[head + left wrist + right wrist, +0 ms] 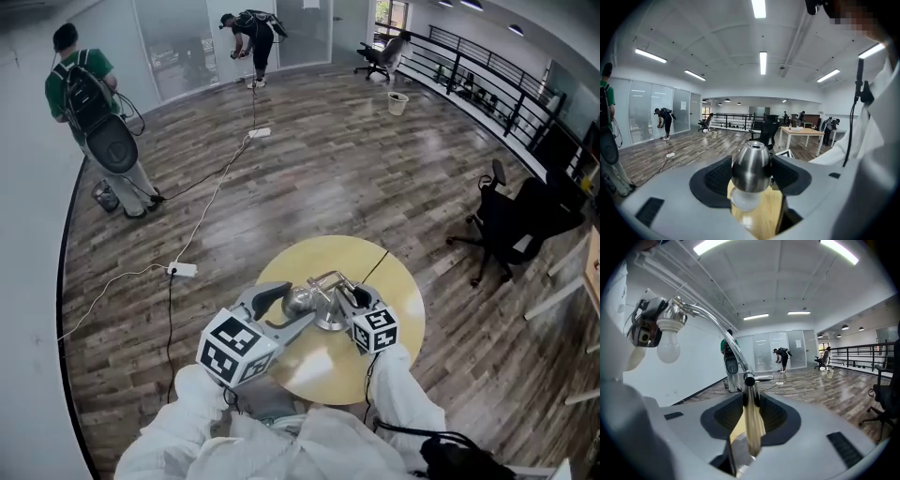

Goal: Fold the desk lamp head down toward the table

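Close under the head camera, the left gripper (289, 309) has its pads clamped on either side of the steel lamp head (751, 165). The head's white bulb (746, 199) faces down, clear of the round yellow table (309, 375). Just beside it, the right gripper (349, 302) is closed tight on the lamp's upright stem (749, 414). A black cord (377, 264) runs off the table's far edge. Farther off on the wood floor are an office chair (511, 225) and a person with a backpack (89, 103).
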`<state>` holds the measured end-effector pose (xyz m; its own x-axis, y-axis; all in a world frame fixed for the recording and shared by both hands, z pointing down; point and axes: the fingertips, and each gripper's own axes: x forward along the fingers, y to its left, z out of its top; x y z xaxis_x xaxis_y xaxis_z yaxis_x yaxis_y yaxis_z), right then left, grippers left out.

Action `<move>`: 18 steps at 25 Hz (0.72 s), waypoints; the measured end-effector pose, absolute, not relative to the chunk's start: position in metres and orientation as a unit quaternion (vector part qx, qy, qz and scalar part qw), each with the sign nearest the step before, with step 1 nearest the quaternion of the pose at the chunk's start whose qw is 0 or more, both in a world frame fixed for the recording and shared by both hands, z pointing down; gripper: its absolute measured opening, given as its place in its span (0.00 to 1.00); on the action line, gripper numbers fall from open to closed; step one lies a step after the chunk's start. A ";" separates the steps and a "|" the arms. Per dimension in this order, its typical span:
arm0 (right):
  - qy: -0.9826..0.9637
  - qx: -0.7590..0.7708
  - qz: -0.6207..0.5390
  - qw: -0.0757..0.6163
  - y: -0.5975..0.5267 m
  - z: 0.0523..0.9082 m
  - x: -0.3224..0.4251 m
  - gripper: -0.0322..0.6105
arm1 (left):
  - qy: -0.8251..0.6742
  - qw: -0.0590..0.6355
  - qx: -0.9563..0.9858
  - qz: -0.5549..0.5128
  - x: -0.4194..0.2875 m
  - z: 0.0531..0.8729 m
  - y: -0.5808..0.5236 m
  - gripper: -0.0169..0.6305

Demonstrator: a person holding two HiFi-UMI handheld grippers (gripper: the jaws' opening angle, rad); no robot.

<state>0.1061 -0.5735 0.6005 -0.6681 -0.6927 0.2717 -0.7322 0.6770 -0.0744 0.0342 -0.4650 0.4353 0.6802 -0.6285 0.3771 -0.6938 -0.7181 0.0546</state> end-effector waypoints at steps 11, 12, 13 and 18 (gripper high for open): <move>-0.907 0.396 0.091 0.112 -0.572 0.600 0.105 0.23 | -0.363 0.122 0.900 0.210 0.024 0.464 -0.453 0.44; -0.907 0.397 0.091 0.112 -0.572 0.600 0.104 0.23 | -0.362 0.123 0.898 0.219 0.021 0.470 -0.450 0.44; -0.907 0.397 0.090 0.111 -0.572 0.600 0.104 0.23 | -0.362 0.124 0.896 0.227 0.018 0.477 -0.448 0.44; -0.907 0.397 0.093 0.105 -0.574 0.602 0.107 0.23 | -0.362 0.120 0.886 0.263 0.012 0.518 -0.441 0.44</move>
<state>0.1068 -0.5742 0.6022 -0.6629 -0.7007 0.2638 -0.7396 0.6677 -0.0846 0.0117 -0.4413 0.5179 0.5989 -0.5788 0.5534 -0.7054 -0.7085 0.0223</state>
